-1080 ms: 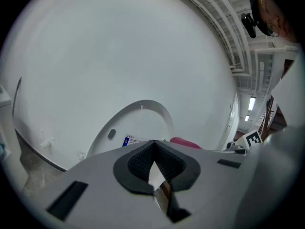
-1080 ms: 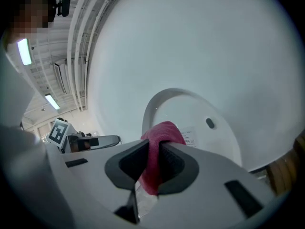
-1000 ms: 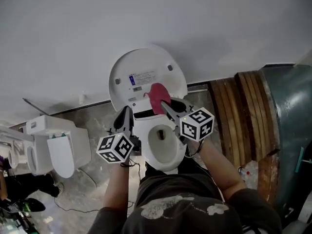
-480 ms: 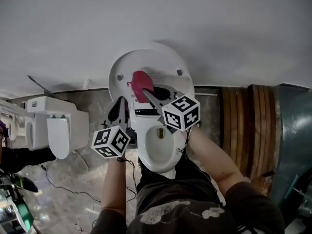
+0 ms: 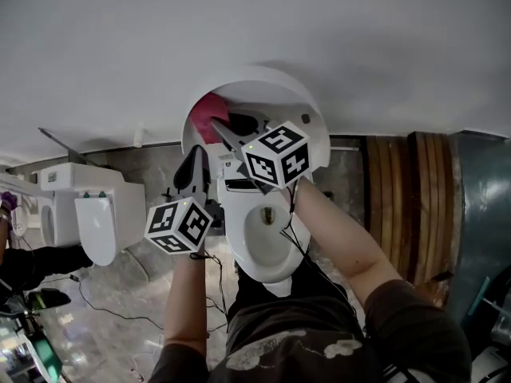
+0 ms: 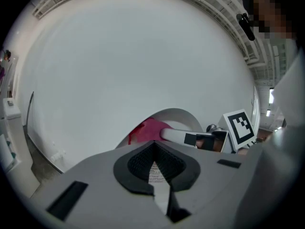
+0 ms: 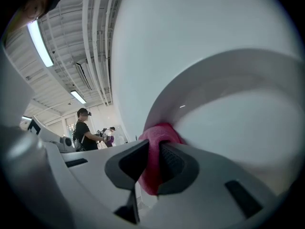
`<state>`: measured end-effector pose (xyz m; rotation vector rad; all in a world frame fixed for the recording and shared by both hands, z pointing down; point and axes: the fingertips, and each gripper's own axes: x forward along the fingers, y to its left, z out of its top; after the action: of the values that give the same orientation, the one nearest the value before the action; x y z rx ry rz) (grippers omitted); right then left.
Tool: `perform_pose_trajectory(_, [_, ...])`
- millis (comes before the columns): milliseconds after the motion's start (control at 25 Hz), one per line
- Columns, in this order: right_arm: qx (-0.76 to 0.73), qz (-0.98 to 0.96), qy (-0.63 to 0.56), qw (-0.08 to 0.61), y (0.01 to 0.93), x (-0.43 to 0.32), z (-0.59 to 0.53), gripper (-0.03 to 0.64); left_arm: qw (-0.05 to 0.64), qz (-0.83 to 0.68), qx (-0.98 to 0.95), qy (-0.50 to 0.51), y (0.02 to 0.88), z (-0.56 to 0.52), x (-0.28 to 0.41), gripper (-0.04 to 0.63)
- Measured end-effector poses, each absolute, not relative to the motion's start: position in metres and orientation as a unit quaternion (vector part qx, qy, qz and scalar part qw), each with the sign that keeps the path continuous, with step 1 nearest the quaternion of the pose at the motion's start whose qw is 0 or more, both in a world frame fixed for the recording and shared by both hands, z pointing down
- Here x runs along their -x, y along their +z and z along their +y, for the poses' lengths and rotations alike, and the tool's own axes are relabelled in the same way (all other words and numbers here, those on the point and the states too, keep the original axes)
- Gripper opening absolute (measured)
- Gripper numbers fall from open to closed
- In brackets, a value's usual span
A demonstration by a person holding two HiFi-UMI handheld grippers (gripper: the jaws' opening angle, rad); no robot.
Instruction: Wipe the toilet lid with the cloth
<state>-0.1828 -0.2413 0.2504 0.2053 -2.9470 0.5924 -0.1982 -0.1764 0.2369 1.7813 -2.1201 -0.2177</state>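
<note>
Right gripper view, cloth [image 7: 155,156] pinched in right fingers [image 7: 175,165], seemingly touching toilet lid [image 7: 248,113], left fingers [image 6: 136,163] closed

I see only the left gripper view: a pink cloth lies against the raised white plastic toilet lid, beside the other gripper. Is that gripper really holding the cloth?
Observer: Yes. In the right gripper view the right gripper is shut on the pink cloth, which bulges out beyond the jaws.
Operator: Which part of the lid does the cloth meet?
Observer: In the head view, the upper left part of the raised white toilet lid, near its rim.
Operator: Is the bowl covered?
Observer: No. The head view shows the white toilet bowl open, its inside in plain sight.
</note>
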Motion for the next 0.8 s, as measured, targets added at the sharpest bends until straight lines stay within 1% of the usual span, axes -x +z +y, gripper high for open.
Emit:
perform_pose_trajectory(200, [-0.109, -0.974, 0.194, 0.032, 0.241, 0.173, -0.265, 0.049, 0.184, -0.744, -0.639, -0.071, 0.239, -0.185, 0.202, 0.006])
perform_pose_trajectory(520, [-0.202, -0.954, 0.220, -0.010, 0.243, 0.098, -0.301, 0.049, 0.194, -0.730, -0.653, -0.063, 0.244, -0.205, 0.166, 0.006])
perform_pose_trajectory(640, [-0.236, -0.942, 0.238, -0.019, 0.250, 0.071, -0.309, 0.049, 0.200, -0.722, -0.659, -0.067, 0.245, -0.211, 0.154, 0.006])
perform_pose_trajectory(800, [-0.265, -0.933, 0.243, -0.013, 0.262, 0.050, -0.312, 0.049, 0.207, -0.707, -0.672, -0.077, 0.248, -0.214, 0.143, 0.006])
